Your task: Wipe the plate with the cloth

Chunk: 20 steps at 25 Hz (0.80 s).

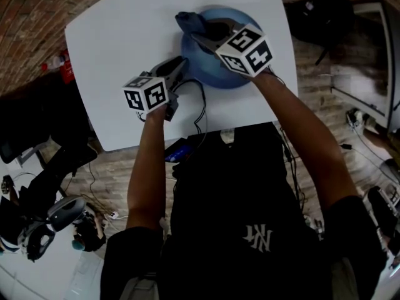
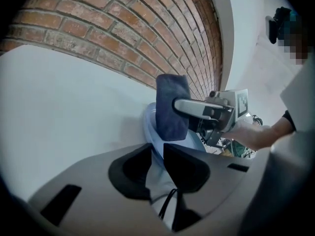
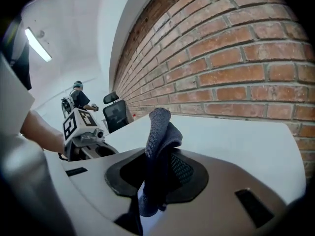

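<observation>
Left gripper (image 2: 156, 154) fingers pinching rim of round light-blue plate (image 1: 207, 67), plate sitting on white worktop (image 1: 125, 36). Right gripper (image 3: 160, 167) fingers clamping dark blue knit cloth (image 3: 158, 132) right over plate. Guessing hard wiping is risking plate slipping out of that thin rim pinch.

I see a white table (image 1: 119, 61), its far edge near a brick wall (image 3: 236, 58); a black office chair (image 3: 116, 115) stands along that wall, a strip light (image 3: 37, 44) overhead
</observation>
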{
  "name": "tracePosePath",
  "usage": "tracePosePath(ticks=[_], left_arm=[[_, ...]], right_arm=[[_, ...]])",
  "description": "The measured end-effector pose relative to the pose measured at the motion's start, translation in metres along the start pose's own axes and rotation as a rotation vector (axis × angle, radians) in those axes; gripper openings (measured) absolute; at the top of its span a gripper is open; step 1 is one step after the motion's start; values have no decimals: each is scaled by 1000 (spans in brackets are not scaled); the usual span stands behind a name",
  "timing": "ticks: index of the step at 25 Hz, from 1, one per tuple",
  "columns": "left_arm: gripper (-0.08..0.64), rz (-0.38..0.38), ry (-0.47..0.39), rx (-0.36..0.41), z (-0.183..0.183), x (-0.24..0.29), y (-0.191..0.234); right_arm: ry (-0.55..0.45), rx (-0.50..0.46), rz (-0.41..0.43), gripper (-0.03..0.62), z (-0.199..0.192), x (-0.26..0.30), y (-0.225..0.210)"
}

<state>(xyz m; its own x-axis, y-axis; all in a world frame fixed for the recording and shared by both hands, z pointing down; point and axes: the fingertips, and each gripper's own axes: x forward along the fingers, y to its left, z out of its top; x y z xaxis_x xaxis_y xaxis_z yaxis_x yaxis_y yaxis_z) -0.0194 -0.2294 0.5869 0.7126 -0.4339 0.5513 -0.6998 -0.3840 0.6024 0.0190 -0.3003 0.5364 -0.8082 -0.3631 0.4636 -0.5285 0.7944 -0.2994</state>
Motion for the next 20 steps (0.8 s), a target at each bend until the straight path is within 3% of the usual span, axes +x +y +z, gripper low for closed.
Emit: tracePosePath(ticks=[7,20], left_arm=[[74,4,-7,-17,2,-1,4],[72,30,-21,1,1,-2,5]], right_arm=[[77,-26,-90,99,-13,22,-15],[197,-185,-242,99,-32,21,-48]])
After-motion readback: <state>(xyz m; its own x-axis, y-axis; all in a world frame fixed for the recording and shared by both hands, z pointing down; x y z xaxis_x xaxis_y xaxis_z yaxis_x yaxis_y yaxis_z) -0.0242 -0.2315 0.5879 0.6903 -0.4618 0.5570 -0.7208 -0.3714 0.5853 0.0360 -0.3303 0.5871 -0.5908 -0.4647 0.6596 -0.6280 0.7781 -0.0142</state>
